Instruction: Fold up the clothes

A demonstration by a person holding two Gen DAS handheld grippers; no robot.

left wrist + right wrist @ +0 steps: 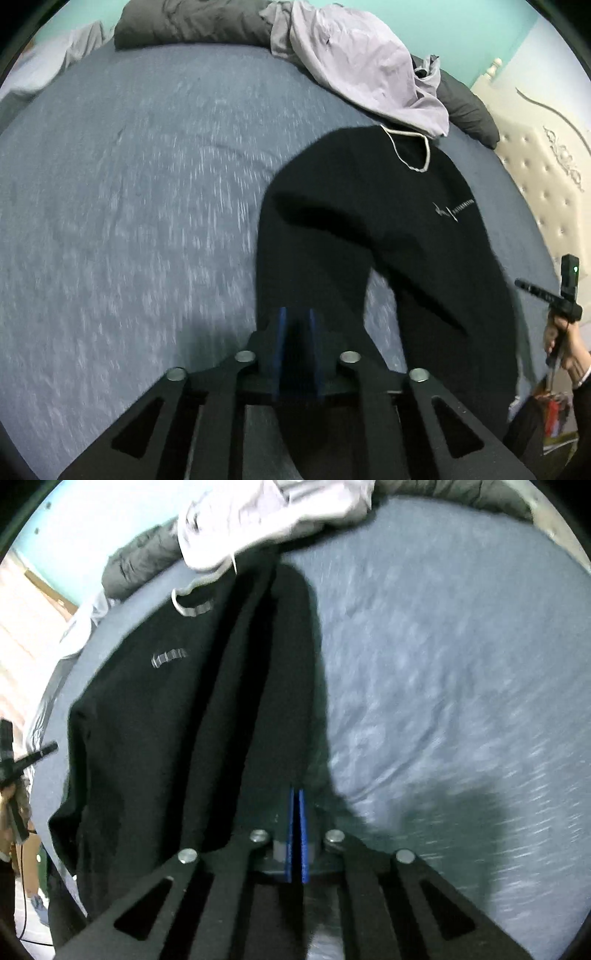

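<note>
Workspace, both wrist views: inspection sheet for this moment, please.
Surface: bed with grey-blue sheet, lightly creased.
Job's things: black sweatshirt spread on the sheet, one side lifted and folded inward; white neck cord visible.
Clutter: lilac garment crumpled at the sweatshirt's collar; dark grey duvet bunched along the far edge.
Grippers: left claw slightly parted with black fabric between the pads; right claw shut beside the sweatshirt's edge, any cloth held not discernible.
Cables: nothing seen.
Surroundings: tufted cream headboard, turquoise wall.
</note>
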